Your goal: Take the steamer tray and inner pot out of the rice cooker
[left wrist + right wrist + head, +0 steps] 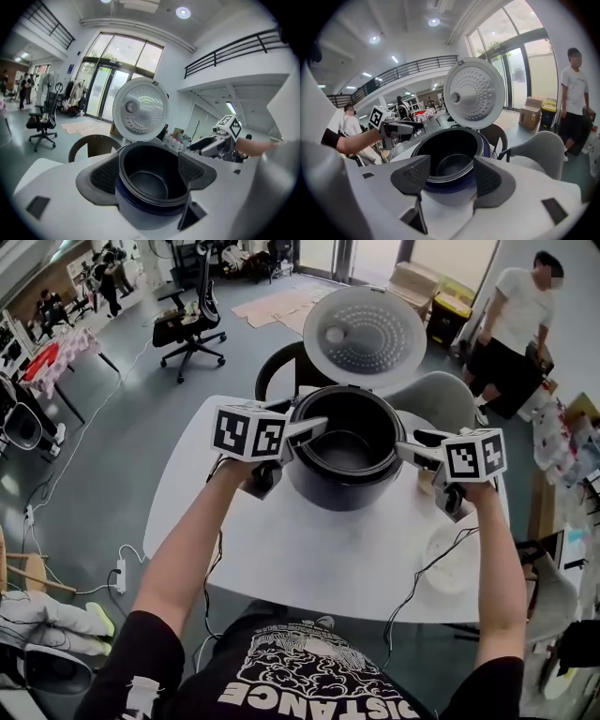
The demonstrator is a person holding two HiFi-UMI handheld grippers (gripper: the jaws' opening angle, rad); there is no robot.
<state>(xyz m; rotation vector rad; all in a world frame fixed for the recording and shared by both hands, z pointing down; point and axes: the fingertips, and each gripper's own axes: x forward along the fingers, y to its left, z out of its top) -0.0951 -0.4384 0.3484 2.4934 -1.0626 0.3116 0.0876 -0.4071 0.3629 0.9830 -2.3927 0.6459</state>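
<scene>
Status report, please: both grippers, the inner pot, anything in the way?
Both open: left gripper, right gripper, one at each side of the dark round rice cooker. Black inner pot inside, not gripped. White perforated lid up; nothing blocks.

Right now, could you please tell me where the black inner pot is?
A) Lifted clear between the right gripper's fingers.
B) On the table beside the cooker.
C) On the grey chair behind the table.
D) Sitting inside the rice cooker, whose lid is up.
D: the inner pot sits down inside the rice cooker, below the raised lid.
</scene>
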